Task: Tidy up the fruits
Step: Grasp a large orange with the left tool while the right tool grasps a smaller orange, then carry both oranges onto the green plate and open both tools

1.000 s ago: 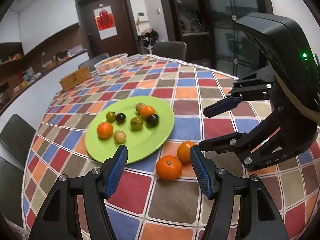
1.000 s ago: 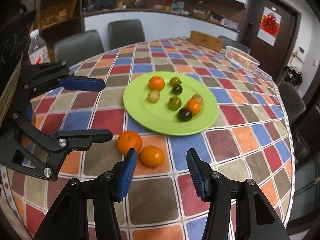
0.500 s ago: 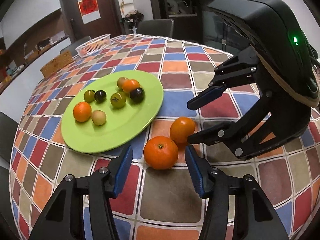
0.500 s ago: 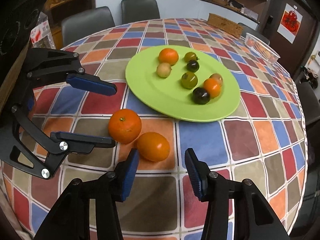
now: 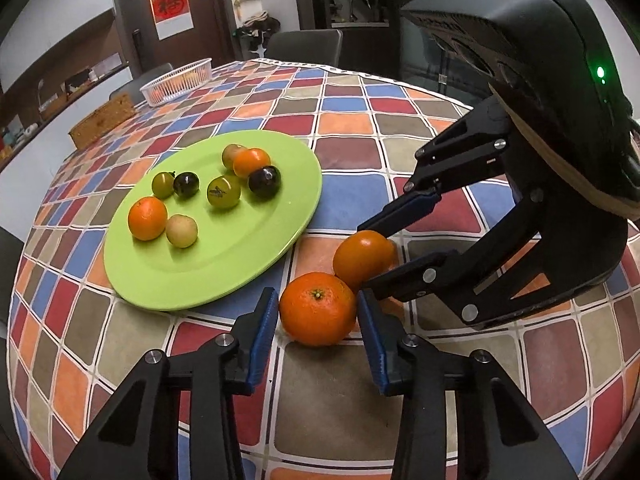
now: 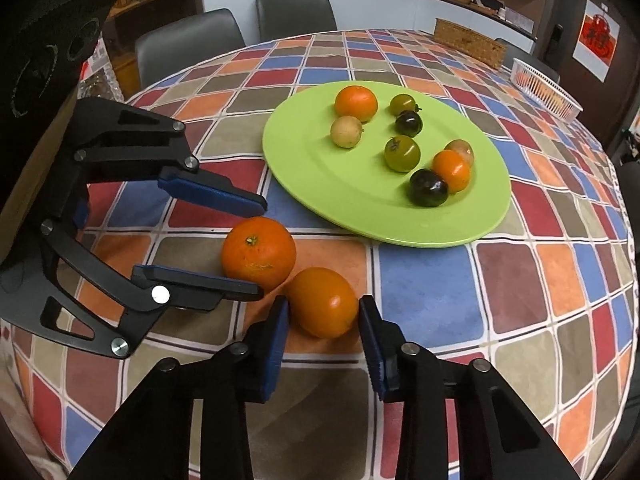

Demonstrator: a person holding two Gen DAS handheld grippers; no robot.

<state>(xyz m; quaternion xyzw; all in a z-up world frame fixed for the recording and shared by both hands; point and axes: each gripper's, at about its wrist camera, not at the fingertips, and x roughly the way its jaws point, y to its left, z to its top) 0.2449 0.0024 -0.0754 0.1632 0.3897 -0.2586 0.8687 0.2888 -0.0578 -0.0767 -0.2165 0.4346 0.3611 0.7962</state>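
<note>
Two orange fruits lie side by side on the checkered tablecloth in front of a green plate that holds several small fruits. My left gripper is open with its blue pads on either side of the mandarin. My right gripper is open around the smooth orange fruit. The two fruits touch each other. Neither gripper has closed on its fruit.
A white wire basket and a wicker box stand at the far side of the round table. Grey chairs ring the table. The two grippers cross close together.
Both grippers have moved forward and down. Each now has its open fingers around its own orange fruit, where before the fruits lay ahead of the fingertips.
</note>
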